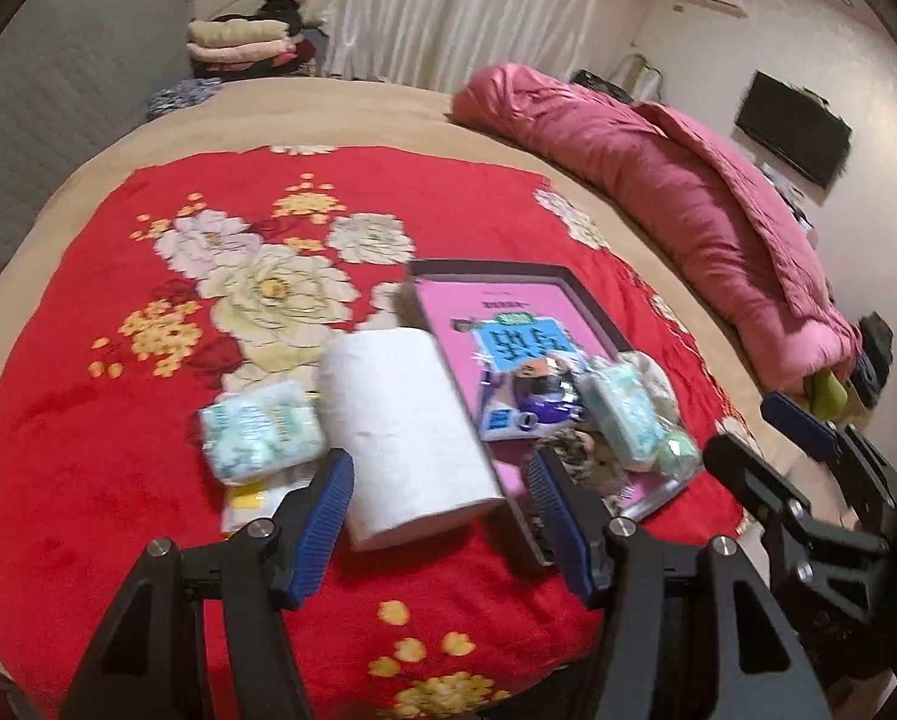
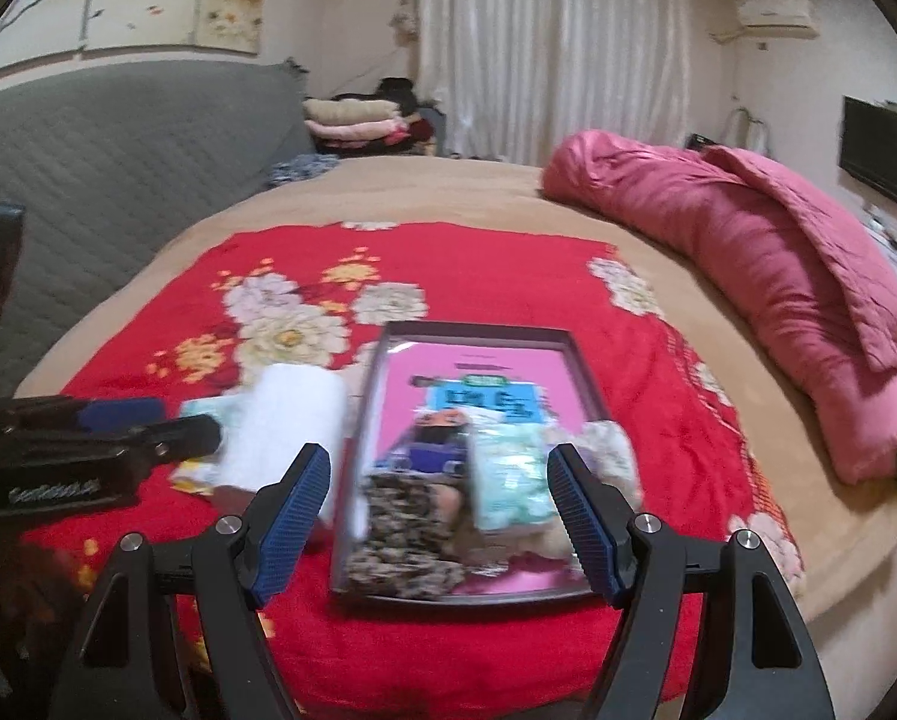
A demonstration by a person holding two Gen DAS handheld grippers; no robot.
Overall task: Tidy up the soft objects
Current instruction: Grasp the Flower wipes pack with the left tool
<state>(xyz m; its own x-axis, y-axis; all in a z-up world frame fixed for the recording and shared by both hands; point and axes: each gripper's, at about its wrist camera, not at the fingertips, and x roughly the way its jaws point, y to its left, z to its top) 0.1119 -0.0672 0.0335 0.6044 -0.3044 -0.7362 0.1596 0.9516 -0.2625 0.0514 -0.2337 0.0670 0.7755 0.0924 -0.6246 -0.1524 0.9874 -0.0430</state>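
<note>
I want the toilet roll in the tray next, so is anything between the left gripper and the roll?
Nothing visible. The left gripper is open, with the toilet roll lying directly ahead between its fingers, beside the tray.

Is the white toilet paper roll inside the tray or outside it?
Outside: the white toilet paper roll lies on the red blanket, beside the tray.

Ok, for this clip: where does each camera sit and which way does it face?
Left wrist: on the left tool, angled down at the paper roll; own open fingers show, right tool at the right edge.
Right wrist: on the right tool, angled down at the tray; own open fingers show, left tool at the left edge.
Shared: roll, tray, red blanket, pink quilt.
</note>
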